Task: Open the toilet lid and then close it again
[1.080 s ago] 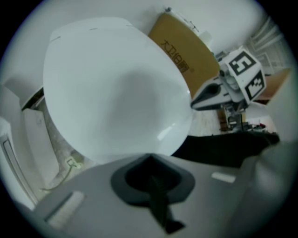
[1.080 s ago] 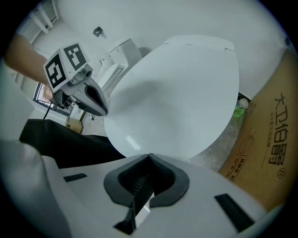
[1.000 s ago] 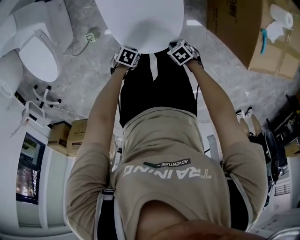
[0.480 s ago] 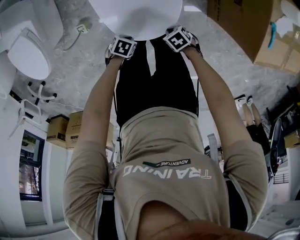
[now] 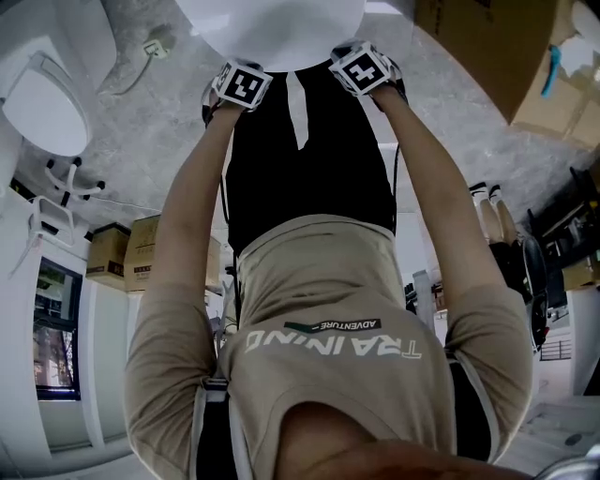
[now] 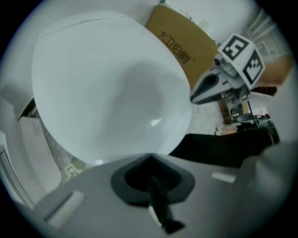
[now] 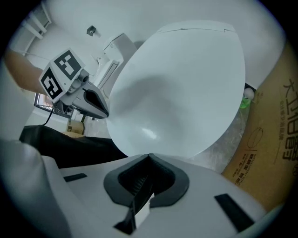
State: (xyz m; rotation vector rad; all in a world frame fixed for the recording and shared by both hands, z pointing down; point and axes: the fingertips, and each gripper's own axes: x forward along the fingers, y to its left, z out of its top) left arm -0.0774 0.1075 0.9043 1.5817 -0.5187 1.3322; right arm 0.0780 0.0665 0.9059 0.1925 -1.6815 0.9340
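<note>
At the top of the frame, my left gripper [image 5: 239, 82] and right gripper [image 5: 364, 69] meet the near rim of the toilet lid [image 5: 272, 28]. Both pairs of jaws are pressed together, with nothing between them.

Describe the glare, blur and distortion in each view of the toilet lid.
Head view: the white oval plastic toilet lid is washed out, room fisheye-bent. Left gripper view: soft focus, small glint on it. Right gripper view: sharper, similar glint, dark corners.

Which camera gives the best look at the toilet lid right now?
The right gripper view: nearly the whole oval of the toilet lid shows. The left gripper view shows most of it too. The head view catches only its near edge.
</note>
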